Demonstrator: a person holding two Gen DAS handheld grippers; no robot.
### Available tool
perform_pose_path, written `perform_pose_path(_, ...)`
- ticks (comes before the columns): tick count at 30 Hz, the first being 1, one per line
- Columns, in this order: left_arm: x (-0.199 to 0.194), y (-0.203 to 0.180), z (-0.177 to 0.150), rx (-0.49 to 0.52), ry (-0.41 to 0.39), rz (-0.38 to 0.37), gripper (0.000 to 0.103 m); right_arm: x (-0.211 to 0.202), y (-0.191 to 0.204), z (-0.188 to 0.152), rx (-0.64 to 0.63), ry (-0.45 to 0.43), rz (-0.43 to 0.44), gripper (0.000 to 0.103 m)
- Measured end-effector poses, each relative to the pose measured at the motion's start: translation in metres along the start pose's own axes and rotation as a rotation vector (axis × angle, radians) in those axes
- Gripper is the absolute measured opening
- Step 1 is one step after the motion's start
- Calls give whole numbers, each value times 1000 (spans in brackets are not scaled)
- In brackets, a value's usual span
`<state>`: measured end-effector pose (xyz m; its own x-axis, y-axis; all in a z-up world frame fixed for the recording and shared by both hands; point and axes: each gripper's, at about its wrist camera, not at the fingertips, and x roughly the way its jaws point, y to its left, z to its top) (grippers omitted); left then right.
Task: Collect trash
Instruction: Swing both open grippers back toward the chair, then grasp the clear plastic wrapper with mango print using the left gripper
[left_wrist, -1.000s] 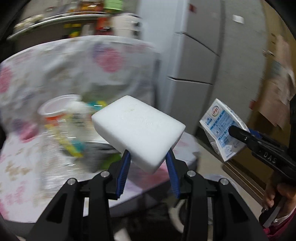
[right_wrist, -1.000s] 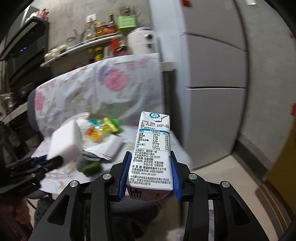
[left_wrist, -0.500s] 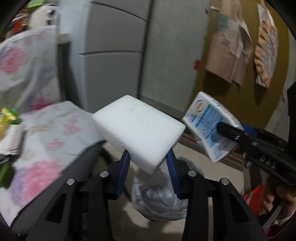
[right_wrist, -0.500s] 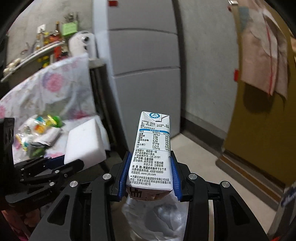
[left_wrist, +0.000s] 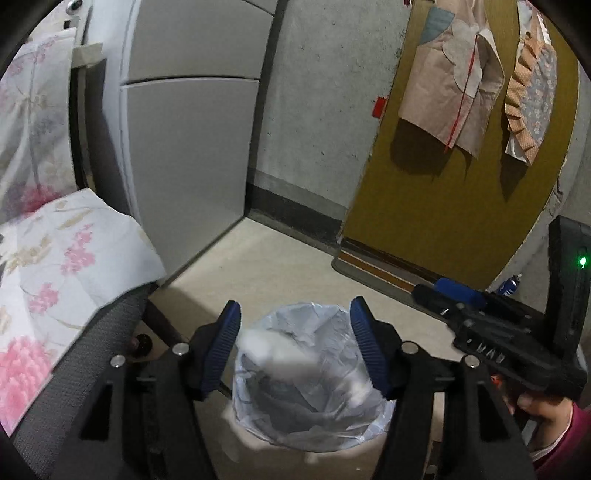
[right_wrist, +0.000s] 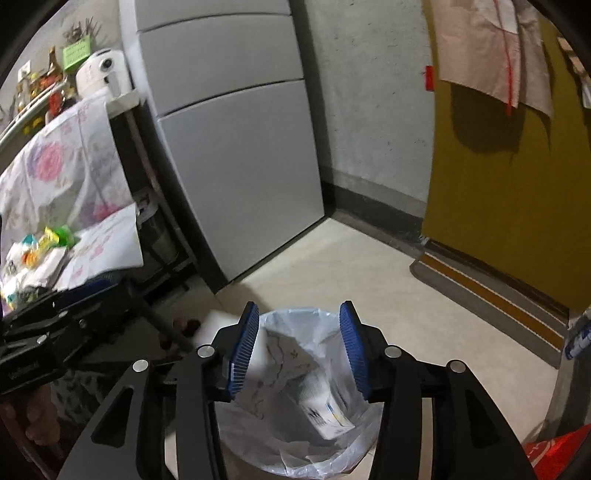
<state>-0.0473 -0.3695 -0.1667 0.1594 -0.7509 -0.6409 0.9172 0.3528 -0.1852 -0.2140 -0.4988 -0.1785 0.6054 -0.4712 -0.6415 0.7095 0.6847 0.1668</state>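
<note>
While both grippers hang over the lined trash bin (right_wrist: 295, 435), the drop step is in hand: the left gripper (left_wrist: 295, 347) and right gripper (right_wrist: 299, 347) have just been opening, jaws apart and empty. The white foam block (left_wrist: 273, 354) blurs falling at the rim and the milk carton (right_wrist: 325, 413) lies inside; next, I judge, comes a return to the wrappers (right_wrist: 37, 258) on the table.

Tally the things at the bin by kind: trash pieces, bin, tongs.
Foam block: 1
Milk carton: 1
Bin: 1
Tongs, both open: 2 (left tongs, right tongs)
Total: 5
</note>
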Motion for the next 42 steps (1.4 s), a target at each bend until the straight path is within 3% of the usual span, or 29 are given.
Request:
perform_pose_path(8,-50,28,4,-60,-79,127,60,-40,46,32,-86,-125,42,47)
perform_pose_path(11,-79,49,-2,-93,-108,199,60,-51,72,43,-98,-129,146,48)
perform_pose_path(16,-133,88,-17,-157,-137,353,60,-73,129,52,-183,-185,238,47)
perform_pose_path(20,-170,114,-34,-214,-130,470,61,-75,178,52,-267,-174,331,48)
perform_pose_path(24,-205,145,-56,-297,-124,558,63,-70,230,40,-360,-124,435,63)
perform_pose_path(26,-219,160,-68,-332,-121,602,69,-64,256,31,-423,-97,474,65)
perform_pose_path(29,-239,187,-86,-397,-117,677,71,-55,289,21,-497,-72,507,65)
perform_pose_path(36,-262,233,-91,-492,-127,763,78,-37,336,20,-558,-47,561,68)
perform_pose_path(42,-257,271,-64,-511,-154,736,74,-25,358,25,-580,-67,570,68)
